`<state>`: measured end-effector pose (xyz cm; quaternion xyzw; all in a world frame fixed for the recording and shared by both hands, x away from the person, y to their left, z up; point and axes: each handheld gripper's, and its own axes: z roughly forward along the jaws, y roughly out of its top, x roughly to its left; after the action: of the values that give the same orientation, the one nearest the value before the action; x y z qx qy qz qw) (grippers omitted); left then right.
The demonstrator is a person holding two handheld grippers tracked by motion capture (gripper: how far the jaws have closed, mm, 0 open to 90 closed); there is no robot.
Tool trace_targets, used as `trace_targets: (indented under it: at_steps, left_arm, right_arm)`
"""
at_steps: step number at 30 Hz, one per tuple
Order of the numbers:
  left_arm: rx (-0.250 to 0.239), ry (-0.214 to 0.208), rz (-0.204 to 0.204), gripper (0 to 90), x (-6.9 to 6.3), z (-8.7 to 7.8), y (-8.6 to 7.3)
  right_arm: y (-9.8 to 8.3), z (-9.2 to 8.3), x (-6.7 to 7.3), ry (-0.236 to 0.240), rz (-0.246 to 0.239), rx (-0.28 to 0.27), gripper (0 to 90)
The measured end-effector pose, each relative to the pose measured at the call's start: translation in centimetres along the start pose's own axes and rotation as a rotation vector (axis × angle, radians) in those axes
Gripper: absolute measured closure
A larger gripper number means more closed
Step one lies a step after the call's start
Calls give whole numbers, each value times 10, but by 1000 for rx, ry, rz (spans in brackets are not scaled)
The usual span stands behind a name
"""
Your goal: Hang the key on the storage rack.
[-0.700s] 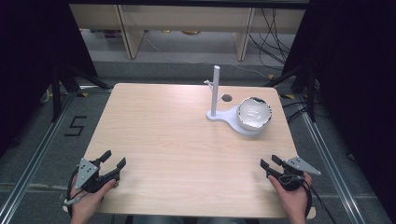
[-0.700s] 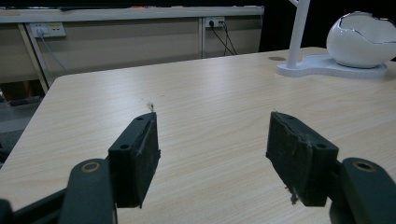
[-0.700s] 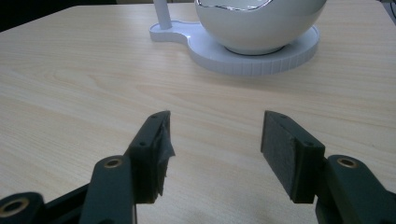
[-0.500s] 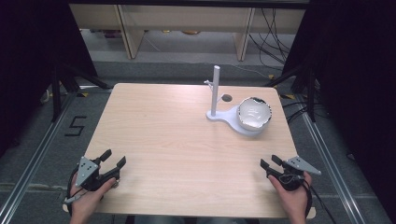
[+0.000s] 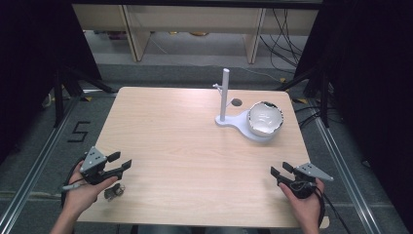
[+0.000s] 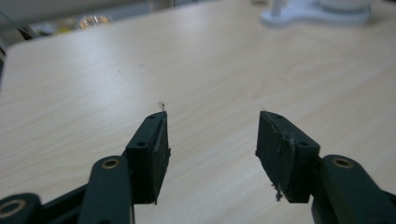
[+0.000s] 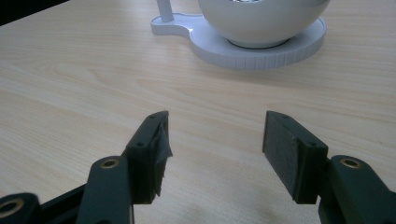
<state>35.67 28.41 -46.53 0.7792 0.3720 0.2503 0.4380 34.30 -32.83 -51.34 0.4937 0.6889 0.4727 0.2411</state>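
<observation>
Pale wood-grain covers the table (image 5: 195,146), which stands on a grey floor between black curtains, with shelving and loose cables behind its far edge. From the high view, a white stand (image 5: 229,117) sits toward the far right of the tabletop: a flat base with an upright post (image 5: 225,92) rising from its left end and a white bowl (image 5: 265,118) resting on its round right end. A small dark hole (image 5: 236,102) marks the tabletop just beyond the base. At the near left corner a hand (image 5: 80,192) holds the left gripper (image 5: 121,162), jaws spread and empty, aimed toward the table's middle. At the near right edge the other hand (image 5: 304,202) holds the right gripper (image 5: 281,170), jaws likewise spread on nothing. Both grippers are well apart from the stand.

Along the left gripper view, the left gripper (image 6: 212,135) shows two black jaws parted over bare wood, worn pads facing each other, and the stand (image 6: 313,14) lies blurred at the far upper right.

Along the right gripper view, the right gripper (image 7: 215,140) has its jaws parted above the tabletop. Ahead, the bowl (image 7: 264,18) sits on the stand's ribbed round base (image 7: 261,51), the post (image 7: 163,9) to its left.
</observation>
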Motion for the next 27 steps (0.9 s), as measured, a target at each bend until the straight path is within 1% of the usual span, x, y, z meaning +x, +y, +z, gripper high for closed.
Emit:
trace_targets:
  at_steps: [1,2,3,4,5,6,7,8,9,10,11,12,13,14,15,16,17,18,19,20,21,22,23,24,25,26,27]
  left_arm:
    - [135,-34,-2,479,2,0,7]
    - [135,-34,-2,479,2,0,7]
    - [220,-70,9,481,5,0,11]
    - [279,-85,16,481,6,1,15]
    - [358,-105,28,496,9,3,21]
    - [358,-105,28,512,9,3,21]
    - [428,-126,41,529,14,5,28]
    - [428,-126,41,537,14,5,28]
    - [487,-159,26,542,15,10,31]
    - [487,-159,26,541,15,10,31]
    - [590,-227,52,545,16,14,34]
    - [590,-227,52,552,16,14,34]
    - [605,-249,49,561,13,19,33]
    - [619,-254,46,561,11,23,32]
    - [714,-278,111,567,11,27,34]
    - [714,-278,111,570,11,27,34]
    - [767,-307,141,577,7,34,33]
    - [787,-324,149,585,7,36,32]
    - [815,-344,165,592,5,39,32]
    - [835,-361,171,601,4,41,31]
    - [848,-369,176,611,3,43,30]
    - [848,-369,176,618,3,43,30]
    - [874,-382,193,626,1,46,28]
    - [874,-382,193,632,1,46,28]
    - [902,-388,194,646,0,48,27]
    - [911,-387,193,654,0,48,27]
    - [911,-387,193,666,0,48,27]
  right_arm:
    - [0,0,4,8,53,-4,421]
    - [0,0,4,10,57,-4,421]
    - [0,1,1,18,27,-3,422]
    - [0,1,1,18,27,-3,422]
    - [1,-1,3,16,57,34,421]
    - [1,-1,3,16,57,34,421]
    - [1,0,3,27,58,23,421]
    - [1,0,3,27,58,23,421]
    - [1,2,1,28,29,25,420]
    - [1,2,1,28,29,25,420]
    - [1,2,2,7,27,26,421]
    - [1,2,2,7,27,26,421]
    - [1,1,3,11,41,38,420]
    - [1,1,3,11,41,38,420]
    - [1,3,-1,11,-6,15,419]
    - [1,4,-1,-1,-16,20,419]
    - [1,4,0,4,-7,19,419]
    - [1,3,0,20,2,27,418]
    - [1,3,0,20,1,33,419]
    - [1,4,0,17,-4,25,418]
    - [1,4,0,8,0,28,417]
    - [1,4,0,8,0,28,417]
    - [1,3,0,8,1,40,416]
    - [1,3,0,8,1,40,416]
    - [1,3,1,16,8,39,415]
    - [1,4,0,26,9,35,415]
    - [1,4,0,26,9,35,415]
